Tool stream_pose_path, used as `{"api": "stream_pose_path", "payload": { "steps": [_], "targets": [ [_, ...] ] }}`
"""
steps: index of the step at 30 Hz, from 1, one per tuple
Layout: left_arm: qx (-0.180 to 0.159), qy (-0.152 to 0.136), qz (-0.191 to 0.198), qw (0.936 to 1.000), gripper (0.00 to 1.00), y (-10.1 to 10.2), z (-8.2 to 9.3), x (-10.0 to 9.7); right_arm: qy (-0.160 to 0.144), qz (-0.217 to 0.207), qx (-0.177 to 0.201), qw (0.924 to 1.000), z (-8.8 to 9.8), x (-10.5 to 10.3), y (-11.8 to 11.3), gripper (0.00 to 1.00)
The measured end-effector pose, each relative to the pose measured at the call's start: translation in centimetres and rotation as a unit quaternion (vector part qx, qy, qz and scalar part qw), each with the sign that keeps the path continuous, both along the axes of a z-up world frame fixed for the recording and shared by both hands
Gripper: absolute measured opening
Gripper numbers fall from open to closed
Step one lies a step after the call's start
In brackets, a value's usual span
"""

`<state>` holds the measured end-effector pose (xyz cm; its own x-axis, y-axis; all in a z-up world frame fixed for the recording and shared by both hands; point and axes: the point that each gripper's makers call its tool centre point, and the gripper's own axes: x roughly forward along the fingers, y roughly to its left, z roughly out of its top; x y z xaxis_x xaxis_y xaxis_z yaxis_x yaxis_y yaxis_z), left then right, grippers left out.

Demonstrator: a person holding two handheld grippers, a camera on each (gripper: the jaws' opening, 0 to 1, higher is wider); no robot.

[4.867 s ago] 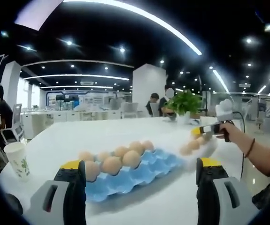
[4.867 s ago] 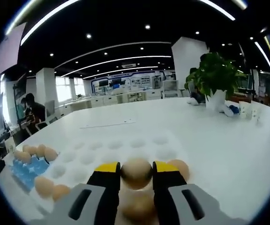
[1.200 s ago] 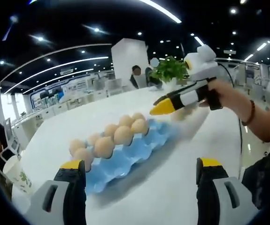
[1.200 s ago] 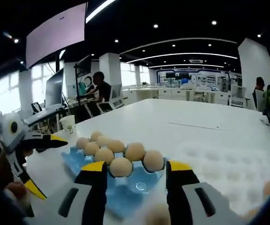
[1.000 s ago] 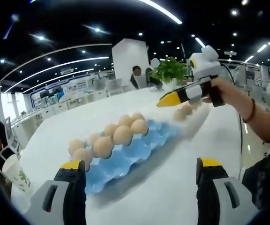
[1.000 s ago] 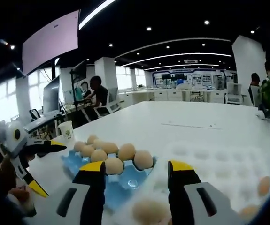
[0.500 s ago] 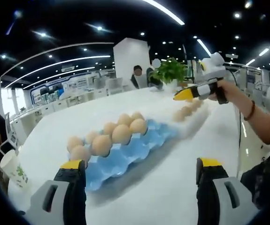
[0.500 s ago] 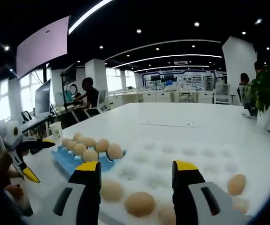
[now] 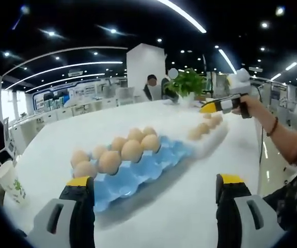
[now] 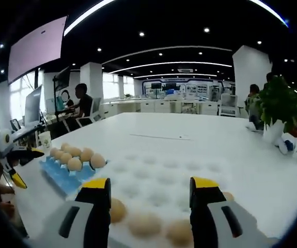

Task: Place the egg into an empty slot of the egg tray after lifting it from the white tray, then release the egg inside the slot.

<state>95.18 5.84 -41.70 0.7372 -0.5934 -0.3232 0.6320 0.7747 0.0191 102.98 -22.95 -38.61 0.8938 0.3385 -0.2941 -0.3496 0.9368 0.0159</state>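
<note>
The blue egg tray lies mid-table in the left gripper view, with several brown eggs filling its far rows and empty slots along its near edge. Beyond it to the right, the white tray carries a few eggs. A hand holds my right gripper over that tray's far end. My left gripper stands open and empty in front of the blue tray. In the right gripper view, my right gripper is open over the white tray, with loose eggs just below its jaws. The blue tray lies to the left.
A paper cup stands near the table's left edge. A potted plant sits at the far right of the table. My left gripper shows at the far left. People sit at desks in the background.
My right gripper has swung away from the blue tray and now sits over the white tray, open and empty; 4.9 s ago it held an egg. The left gripper has barely moved.
</note>
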Motion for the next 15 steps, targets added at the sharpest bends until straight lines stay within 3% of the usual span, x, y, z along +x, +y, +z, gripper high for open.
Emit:
{"api": "stream_pose_path", "payload": {
  "steps": [4,15],
  "targets": [
    [0.016,-0.003,0.008,0.9998,1.0,0.4,-0.2,0.2,-0.002,-0.022,-0.033,0.9992,-0.9,0.1,-2.2,0.6],
    [0.012,-0.002,0.019,0.9997,1.0,0.6,-0.1,0.4,0.01,-0.067,-0.026,0.9974,-2.0,0.1,-6.1,0.6]
  ]
}}
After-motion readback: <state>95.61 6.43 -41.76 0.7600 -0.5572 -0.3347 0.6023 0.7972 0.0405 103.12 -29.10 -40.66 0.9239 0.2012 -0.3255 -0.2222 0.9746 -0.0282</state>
